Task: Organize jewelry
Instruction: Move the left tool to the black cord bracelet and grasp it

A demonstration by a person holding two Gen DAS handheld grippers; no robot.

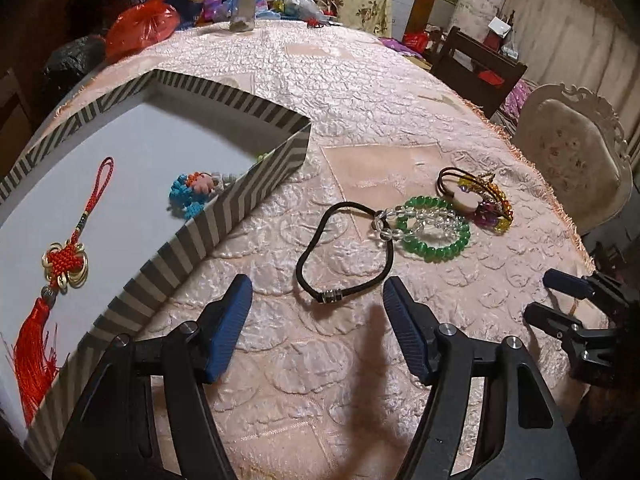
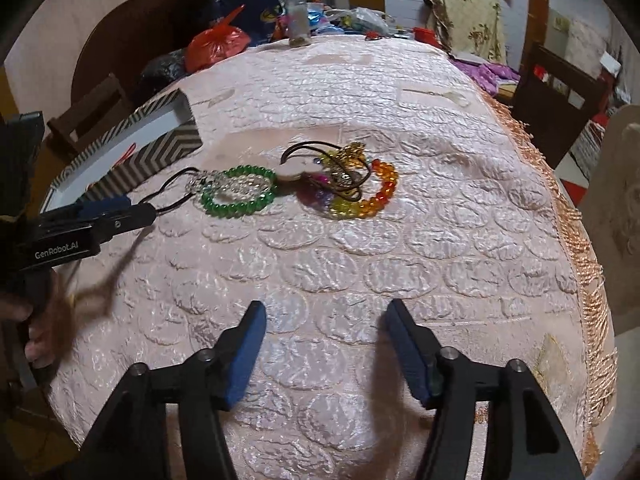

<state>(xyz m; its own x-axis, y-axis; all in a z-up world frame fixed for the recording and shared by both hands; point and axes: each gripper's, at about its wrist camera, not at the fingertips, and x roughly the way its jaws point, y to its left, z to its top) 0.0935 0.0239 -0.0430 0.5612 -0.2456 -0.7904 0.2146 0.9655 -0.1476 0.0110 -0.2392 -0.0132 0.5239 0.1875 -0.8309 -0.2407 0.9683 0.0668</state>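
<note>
A black cord bracelet [image 1: 332, 296] lies on the pink tablecloth, its metal clasp end just ahead of and between the tips of my left gripper [image 1: 316, 284], which is open and touches nothing. Past it lie a green bead bracelet [image 1: 444, 254], a clear bead bracelet [image 1: 400, 212] and a coloured bead bracelet tangled with brown cord [image 1: 496, 216]. The striped box [image 1: 248, 200] to the left holds a red knot tassel [image 1: 64, 264] and a blue doll charm [image 1: 192, 192]. My right gripper [image 2: 326, 308] is open over bare cloth, short of the green bracelet [image 2: 236, 213] and the orange-yellow beads [image 2: 384, 192].
A glass jar [image 1: 244, 0], a red plastic bag [image 1: 144, 28] and clutter fill the table's far end. A white chair [image 1: 576, 160] and a dark wooden chair [image 1: 476, 68] stand along the right side. The fringed table edge [image 2: 576, 240] runs close on the right.
</note>
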